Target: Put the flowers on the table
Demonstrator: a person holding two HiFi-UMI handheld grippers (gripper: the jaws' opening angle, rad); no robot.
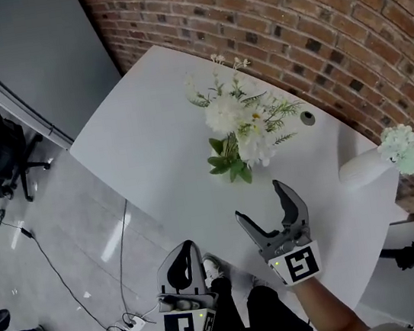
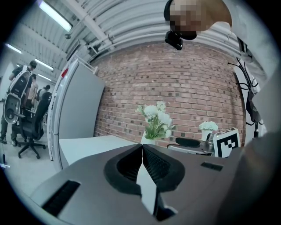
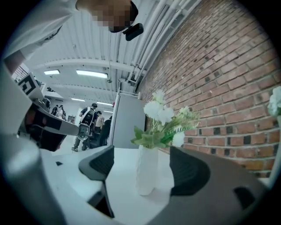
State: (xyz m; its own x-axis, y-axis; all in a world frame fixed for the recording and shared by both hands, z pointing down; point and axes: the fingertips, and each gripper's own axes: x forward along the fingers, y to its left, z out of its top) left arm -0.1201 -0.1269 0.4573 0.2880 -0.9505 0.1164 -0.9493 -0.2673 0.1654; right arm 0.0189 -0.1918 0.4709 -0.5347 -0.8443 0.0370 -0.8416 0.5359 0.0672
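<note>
Head view: flowers (image 1: 243, 126) stand upright on the table (image 1: 147, 123), ahead of us. Left gripper view — left gripper (image 2: 141, 150) clenched, empty. Right gripper view — right gripper (image 3: 145, 166) released, the vase (image 3: 146, 178) lined up beyond its jaws; we judge a low, square grip safest.

A red brick wall (image 1: 309, 22) runs behind the table (image 1: 147, 123) and meets a tall grey panel (image 1: 29, 56) at its left end. On the glossy grey floor (image 1: 41, 240) a black office chair (image 1: 2, 164) stands left of the panel, and a thin black cable (image 1: 119, 266) trails down to what looks like a white power strip (image 1: 132, 323). In the right gripper view 2 ceiling strip lights (image 3: 91, 74) glow (several people (image 3: 90, 121) stand far off beneath them).
</note>
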